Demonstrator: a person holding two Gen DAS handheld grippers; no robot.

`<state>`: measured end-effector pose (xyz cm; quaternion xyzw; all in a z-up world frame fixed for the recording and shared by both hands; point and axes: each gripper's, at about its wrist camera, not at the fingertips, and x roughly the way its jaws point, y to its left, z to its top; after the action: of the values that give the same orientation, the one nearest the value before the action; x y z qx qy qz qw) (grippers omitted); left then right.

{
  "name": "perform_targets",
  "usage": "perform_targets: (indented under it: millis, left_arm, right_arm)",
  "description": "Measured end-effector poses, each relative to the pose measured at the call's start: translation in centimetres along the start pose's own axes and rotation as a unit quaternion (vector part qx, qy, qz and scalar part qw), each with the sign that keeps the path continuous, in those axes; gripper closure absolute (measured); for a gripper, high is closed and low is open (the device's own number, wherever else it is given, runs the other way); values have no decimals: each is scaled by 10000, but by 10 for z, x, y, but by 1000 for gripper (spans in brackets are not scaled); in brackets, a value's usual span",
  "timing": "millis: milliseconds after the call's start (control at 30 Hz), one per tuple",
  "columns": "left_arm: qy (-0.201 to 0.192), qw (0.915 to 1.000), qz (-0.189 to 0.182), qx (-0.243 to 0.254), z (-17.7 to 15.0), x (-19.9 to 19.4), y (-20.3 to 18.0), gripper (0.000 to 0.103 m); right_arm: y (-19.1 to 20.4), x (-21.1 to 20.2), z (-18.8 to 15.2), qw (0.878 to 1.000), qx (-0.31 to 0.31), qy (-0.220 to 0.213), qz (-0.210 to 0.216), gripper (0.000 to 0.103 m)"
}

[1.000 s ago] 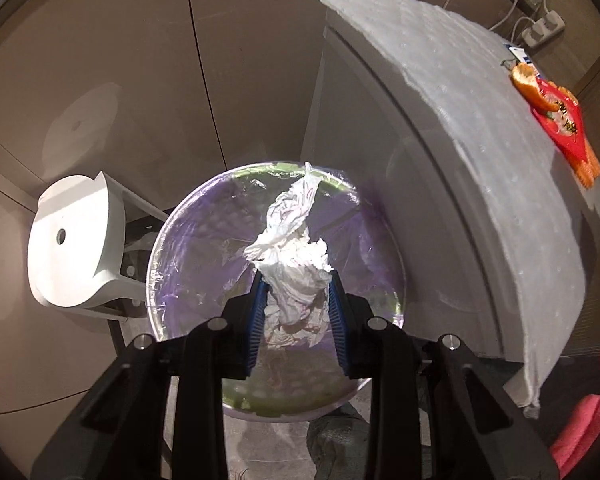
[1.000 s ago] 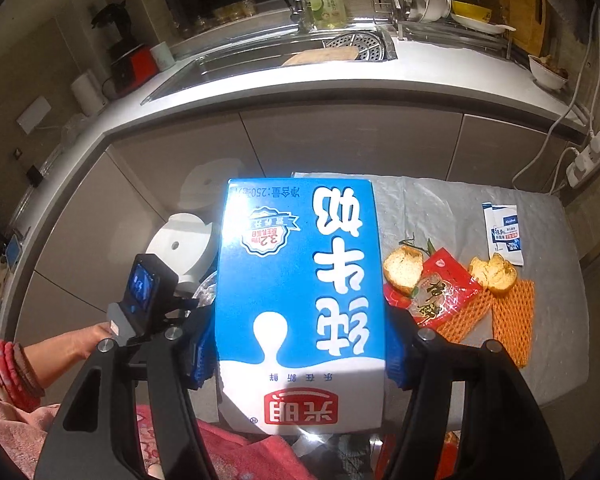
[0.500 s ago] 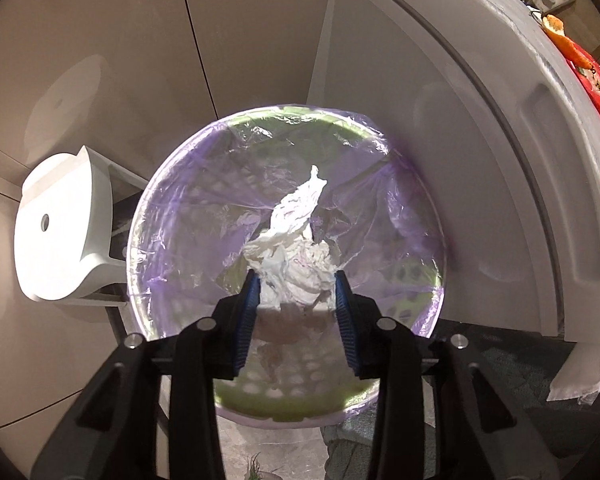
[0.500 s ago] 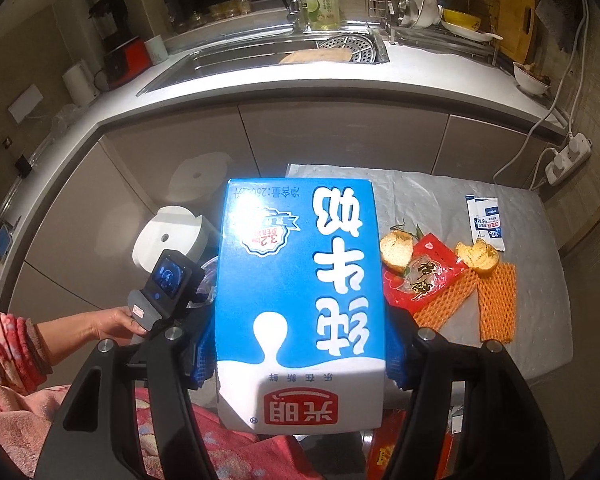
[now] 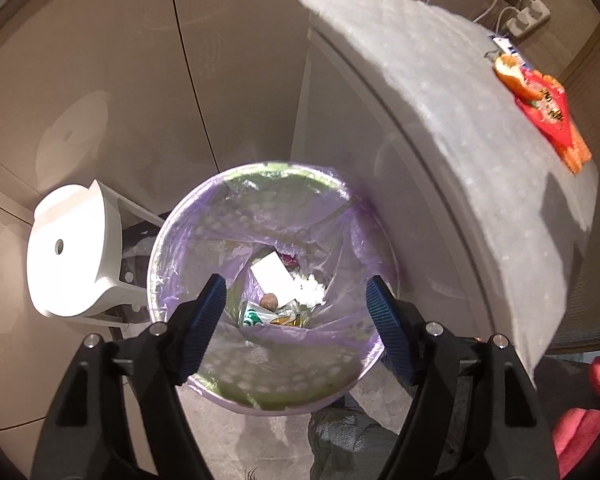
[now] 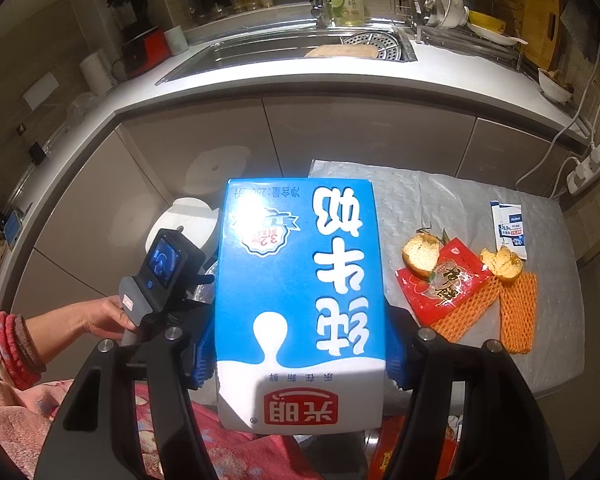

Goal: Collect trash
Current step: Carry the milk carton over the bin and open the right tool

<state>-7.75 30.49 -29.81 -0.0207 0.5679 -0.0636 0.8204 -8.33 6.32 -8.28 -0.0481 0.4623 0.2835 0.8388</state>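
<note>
Tissue dropped: left tongs (image 5: 294, 312) have just been opening, now apart and empty over the bin (image 5: 180, 236), wad (image 5: 311, 289) lying inside; right tongs (image 6: 298, 354) clamped on carton (image 6: 300, 280), next for bin.

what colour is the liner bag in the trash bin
Translucent pale purple liner bag, seen best in the left wrist view.
</note>
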Motion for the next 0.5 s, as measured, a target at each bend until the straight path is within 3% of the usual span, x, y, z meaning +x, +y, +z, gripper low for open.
perform_targets:
  millis: [67,167,233,500]
  left_arm:
    - [-324,9995,-26,11,2,-31,-5,33]
    - [-684,9976,30,-94,4,-75,-10,21]
    - [-899,9958,40,-179,3,-103,-11,18]
    - [-1340,9901,237,-338,-11,-183,-13,12]
  right_arm:
    - [1,10,0,9999,-3,41,109,38]
    - [7,30,-1,9994,-71,161,288,38]
    - [13,46,-2,9986,-119,245,446,38]
    - [52,125,1,9913,-695,693,873,38]
